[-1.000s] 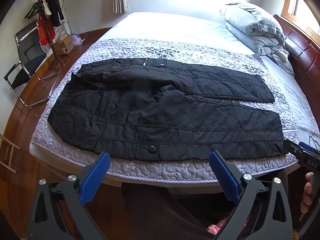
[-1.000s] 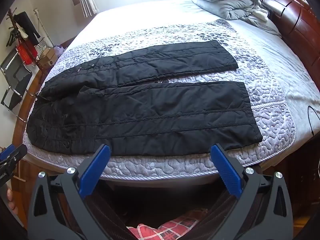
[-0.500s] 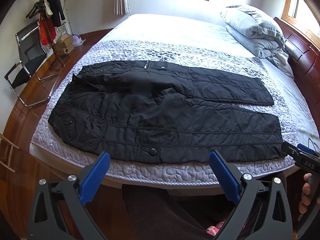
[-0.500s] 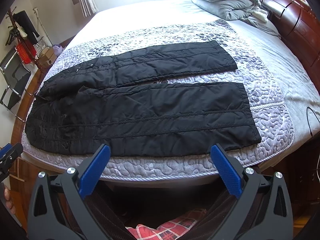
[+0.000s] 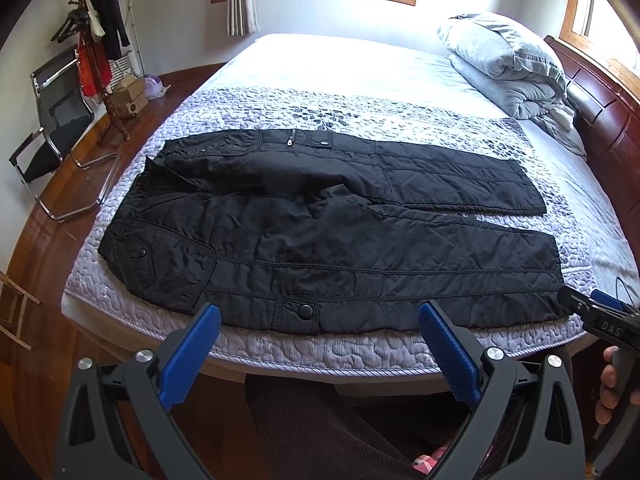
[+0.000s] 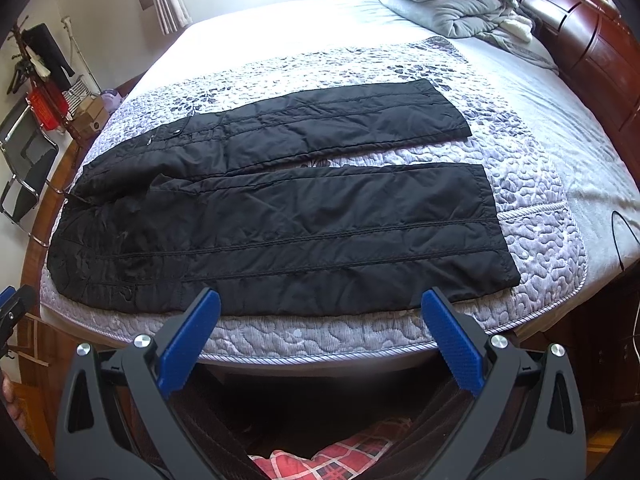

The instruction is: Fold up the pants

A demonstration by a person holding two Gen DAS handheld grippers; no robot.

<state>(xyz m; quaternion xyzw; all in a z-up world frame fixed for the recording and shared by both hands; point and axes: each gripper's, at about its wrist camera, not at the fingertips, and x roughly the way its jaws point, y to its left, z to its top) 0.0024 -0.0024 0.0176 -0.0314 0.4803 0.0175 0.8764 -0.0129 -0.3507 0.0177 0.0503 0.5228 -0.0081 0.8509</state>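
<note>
Black quilted pants [image 5: 328,236] lie flat across the bed, waist to the left, both legs spread apart and running to the right; they also show in the right wrist view [image 6: 280,216]. My left gripper [image 5: 318,346] is open and empty, just before the bed's near edge below the waist and thigh. My right gripper [image 6: 320,334] is open and empty, just before the near edge below the near leg. The right gripper also shows at the right edge of the left wrist view [image 5: 600,316].
The bed [image 5: 320,354] has a grey quilted cover. A folded grey duvet [image 5: 508,68] lies at the far right by the wooden headboard [image 5: 608,120]. A folding chair [image 5: 52,136], a coat rack [image 5: 100,60] and boxes stand on the wooden floor to the left.
Both grippers have drifted slightly; the pants sit a little lower in the left view. Nothing has been taken hold of.
</note>
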